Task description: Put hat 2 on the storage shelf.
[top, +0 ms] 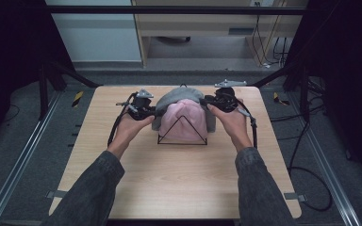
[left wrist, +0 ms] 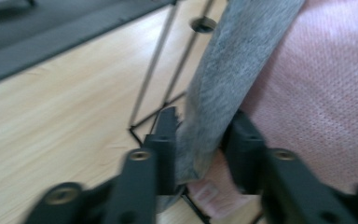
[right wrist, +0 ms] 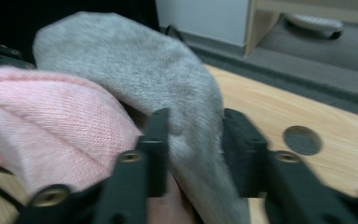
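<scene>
Your left hand-held gripper stands released, its jaws apart around the grey hat's left edge, pads off the cloth. The grey hat lies over the pink hat on the wire stand, mid-table. Your right hand-held gripper straddles the grey hat's right edge, jaws parted too.
</scene>
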The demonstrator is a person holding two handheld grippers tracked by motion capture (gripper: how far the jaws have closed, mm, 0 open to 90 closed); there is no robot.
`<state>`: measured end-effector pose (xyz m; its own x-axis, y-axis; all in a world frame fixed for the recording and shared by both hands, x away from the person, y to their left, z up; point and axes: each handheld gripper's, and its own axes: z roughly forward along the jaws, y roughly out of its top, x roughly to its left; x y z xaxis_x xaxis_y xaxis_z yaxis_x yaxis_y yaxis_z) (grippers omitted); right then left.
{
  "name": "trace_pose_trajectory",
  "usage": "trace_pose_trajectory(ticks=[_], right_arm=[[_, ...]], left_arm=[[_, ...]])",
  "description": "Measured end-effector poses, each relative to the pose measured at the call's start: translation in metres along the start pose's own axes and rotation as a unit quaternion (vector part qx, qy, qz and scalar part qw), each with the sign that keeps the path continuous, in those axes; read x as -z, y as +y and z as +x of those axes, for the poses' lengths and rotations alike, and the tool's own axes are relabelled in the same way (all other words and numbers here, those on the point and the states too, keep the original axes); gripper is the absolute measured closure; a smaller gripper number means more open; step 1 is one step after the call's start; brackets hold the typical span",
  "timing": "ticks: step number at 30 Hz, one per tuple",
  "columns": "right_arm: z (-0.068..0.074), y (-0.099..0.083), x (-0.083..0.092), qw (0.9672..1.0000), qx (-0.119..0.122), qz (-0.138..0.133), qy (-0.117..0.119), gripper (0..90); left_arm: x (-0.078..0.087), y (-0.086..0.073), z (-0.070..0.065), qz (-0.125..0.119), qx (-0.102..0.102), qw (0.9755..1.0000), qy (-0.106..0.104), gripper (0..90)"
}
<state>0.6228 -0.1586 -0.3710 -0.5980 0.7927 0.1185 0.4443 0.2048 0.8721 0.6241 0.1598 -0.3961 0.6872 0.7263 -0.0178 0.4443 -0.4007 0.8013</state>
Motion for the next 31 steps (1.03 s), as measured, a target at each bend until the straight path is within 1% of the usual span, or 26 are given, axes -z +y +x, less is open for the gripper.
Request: trace_pose_trajectory(ticks=[2,4,6,9,10,11,12,13,15,16,17,18,19,21,22,24,25,26,27,28,29,30,31], right_arm=[[-0.001,0.000,0.015,0.9998,0.002,-0.017,-0.014,50.4],[-0.003,-0.002,0.032,0.9993,0.006,-0.023,-0.029,43.8],[-0.004,-0.006,0.045,0.9986,0.007,-0.027,-0.044,38.2],[-0.005,-0.021,0.065,0.9981,0.003,-0.027,-0.055,32.3],[-0.005,-0.028,0.069,0.9979,0.002,-0.024,-0.060,30.3],[-0.006,-0.034,0.072,0.9977,0.002,-0.022,-0.064,29.1],[-0.006,-0.044,0.075,0.9974,0.002,-0.015,-0.070,27.1],[-0.006,-0.052,0.076,0.9972,0.003,-0.008,-0.074,25.2],[-0.007,-0.066,0.078,0.9971,-0.006,-0.001,-0.075,21.4],[-0.007,-0.074,0.079,0.9971,-0.011,0.008,-0.075,19.0],[-0.006,-0.084,0.078,0.9966,-0.019,0.018,-0.078,16.7],[-0.005,-0.089,0.078,0.9962,-0.022,0.027,-0.079,15.7],[-0.003,-0.099,0.076,0.9955,-0.019,0.042,-0.082,14.4],[0.001,-0.113,0.074,0.9943,-0.017,0.061,-0.085,12.5],[0.002,-0.122,0.072,0.9931,-0.016,0.076,-0.087,10.9],[0.004,-0.139,0.068,0.9888,-0.007,0.111,-0.099,10.0],[0.004,-0.145,0.066,0.9867,-0.005,0.125,-0.104,9.8],[0.004,-0.150,0.065,0.9852,-0.005,0.133,-0.108,9.5],[0.003,-0.155,0.064,0.9834,-0.005,0.146,-0.108,8.9],[0.002,-0.160,0.063,0.9817,-0.006,0.157,-0.108,9.1],[0.001,-0.165,0.062,0.9804,-0.010,0.163,-0.110,9.5],[0.000,-0.168,0.062,0.9800,-0.017,0.167,-0.107,9.4],[0.000,-0.170,0.063,0.9799,-0.018,0.167,-0.107,9.5]], left_arm=[[0.014,0.001,0.002,-0.018,0.008,0.9997,0.011,52.9],[0.025,0.002,0.003,-0.029,0.004,0.9994,0.017,48.7],[0.037,0.002,0.002,-0.032,-0.001,0.9992,0.025,44.3],[0.052,-0.008,0.001,-0.019,-0.012,0.9992,0.032,36.5],[0.055,-0.012,0.001,-0.015,-0.011,0.9993,0.032,32.6],[0.058,-0.019,0.001,-0.002,-0.011,0.9996,0.027,30.1],[0.060,-0.025,0.001,0.008,-0.015,0.9995,0.025,27.2],[0.061,-0.031,0.001,0.014,-0.019,0.9993,0.028,24.6],[0.063,-0.046,-0.001,0.030,-0.023,0.9987,0.034,19.9],[0.063,-0.056,-0.002,0.042,-0.023,0.9984,0.030,16.9],[0.064,-0.062,-0.002,0.049,-0.027,0.9981,0.028,14.4],[0.064,-0.072,-0.005,0.060,-0.026,0.9975,0.026,13.8],[0.064,-0.079,-0.005,0.065,-0.028,0.9972,0.025,12.4],[0.064,-0.096,-0.007,0.082,-0.025,0.9961,0.020,10.7],[0.064,-0.107,-0.008,0.088,-0.020,0.9958,0.016,9.7],[0.065,-0.123,-0.007,0.099,-0.012,0.9949,0.013,8.5],[0.065,-0.129,-0.006,0.102,-0.006,0.9947,0.012,8.0],[0.066,-0.134,-0.004,0.108,0.003,0.9941,0.008,7.8],[0.067,-0.139,-0.002,0.114,0.009,0.9935,0.009,7.7],[0.068,-0.143,-0.001,0.121,0.009,0.9925,0.015,7.5],[0.068,-0.148,0.001,0.130,0.010,0.9913,0.017,7.4],[0.068,-0.151,0.002,0.133,0.013,0.9909,0.015,7.4],[0.067,-0.154,0.004,0.142,0.011,0.9897,0.015,7.3]])
